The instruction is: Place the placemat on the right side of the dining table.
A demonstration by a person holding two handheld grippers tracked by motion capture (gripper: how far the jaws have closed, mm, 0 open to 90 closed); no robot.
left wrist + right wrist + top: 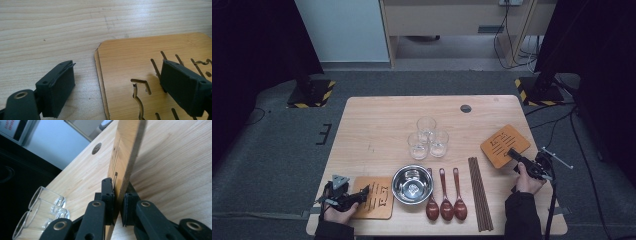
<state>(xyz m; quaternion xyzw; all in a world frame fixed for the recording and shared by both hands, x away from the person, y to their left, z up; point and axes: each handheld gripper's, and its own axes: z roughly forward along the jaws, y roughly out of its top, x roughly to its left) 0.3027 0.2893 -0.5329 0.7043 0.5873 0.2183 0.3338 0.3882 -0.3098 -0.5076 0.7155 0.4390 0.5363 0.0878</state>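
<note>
Black jaws of the right gripper (117,203) were clamped on the near edge of a slotted wooden mat (125,152), which stood on edge between the pads and rose away from them. Three glasses (42,207) lay off to one side of those jaws. Farther off, the left gripper (117,85) held its jaws apart over a corner of a second wooden mat (140,57), one pad above the mat, the other above the bare table (62,27).
</note>
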